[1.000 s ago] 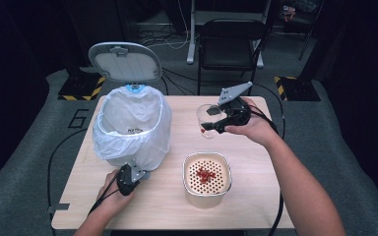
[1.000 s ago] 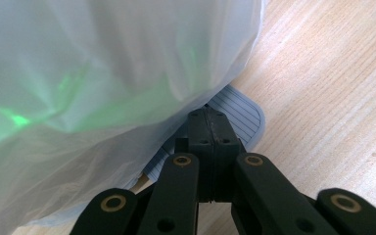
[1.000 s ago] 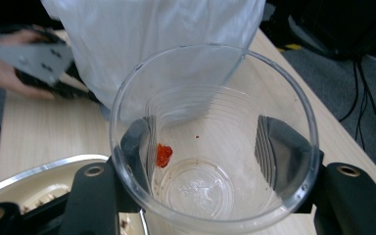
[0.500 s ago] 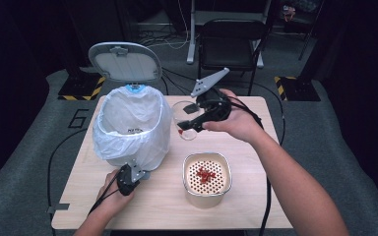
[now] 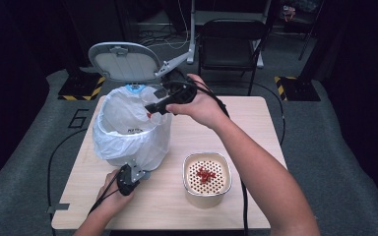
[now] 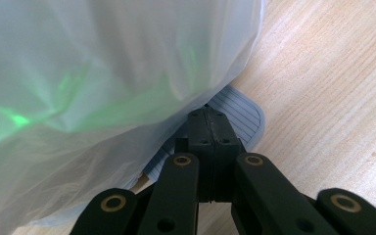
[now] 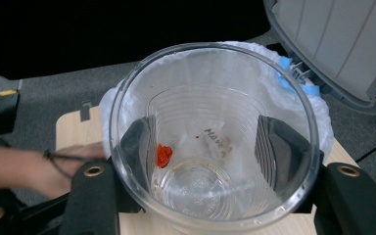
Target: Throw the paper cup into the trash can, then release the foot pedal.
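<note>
A bin lined with a white bag stands on the table's left, its grey lid tipped up at the back. My right gripper is shut on a clear plastic cup, held tilted over the bin's open mouth. In the right gripper view the pads press the cup from both sides, and a red scrap sticks to its inner wall. My left gripper is shut, its tips resting on the bin's ribbed grey pedal under the bag.
A cream perforated strainer bowl with red bits sits on the wooden table front right. Cables trail from both grippers. A black chair and a stand are behind the table.
My right gripper has carried the cup leftward and up, from above the table's back to over the bin's mouth. The left gripper has stayed on the pedal.
</note>
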Motion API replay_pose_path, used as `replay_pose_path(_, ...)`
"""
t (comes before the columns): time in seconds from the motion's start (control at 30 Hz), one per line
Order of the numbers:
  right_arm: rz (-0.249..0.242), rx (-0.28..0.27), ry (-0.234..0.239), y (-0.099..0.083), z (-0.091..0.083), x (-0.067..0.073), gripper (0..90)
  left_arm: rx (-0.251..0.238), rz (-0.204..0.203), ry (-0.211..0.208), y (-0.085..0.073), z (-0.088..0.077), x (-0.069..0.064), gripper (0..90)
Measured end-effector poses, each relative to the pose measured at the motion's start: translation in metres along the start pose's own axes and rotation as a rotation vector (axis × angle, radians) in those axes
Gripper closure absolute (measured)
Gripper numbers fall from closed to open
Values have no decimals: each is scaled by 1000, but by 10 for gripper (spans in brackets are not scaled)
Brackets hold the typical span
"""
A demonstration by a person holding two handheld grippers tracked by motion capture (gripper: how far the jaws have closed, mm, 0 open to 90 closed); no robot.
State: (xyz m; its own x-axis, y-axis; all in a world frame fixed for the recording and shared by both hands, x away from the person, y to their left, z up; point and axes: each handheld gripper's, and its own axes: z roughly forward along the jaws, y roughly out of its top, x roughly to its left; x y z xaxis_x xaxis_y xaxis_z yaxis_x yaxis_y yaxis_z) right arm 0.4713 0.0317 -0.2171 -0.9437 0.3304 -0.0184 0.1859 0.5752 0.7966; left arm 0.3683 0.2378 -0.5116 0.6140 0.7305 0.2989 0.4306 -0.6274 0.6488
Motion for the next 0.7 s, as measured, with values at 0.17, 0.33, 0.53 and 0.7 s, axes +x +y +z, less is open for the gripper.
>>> replay_pose_path(0.17,21,6,-18,9,22,-6,405,1,-1,-3,0,0,1,900)
replay_pose_path(0.33,27,0,-38,14,42,-10,396,0,-1,-2,0,0,0,900)
replay_pose_path(0.53,38,7,-54,17,62,-9,382,0,-3,-2,0,0,0,900)
replay_pose_path(0.7,54,-47,-103,18,76,-5,141,-1,-5,-3,0,0,1,900)
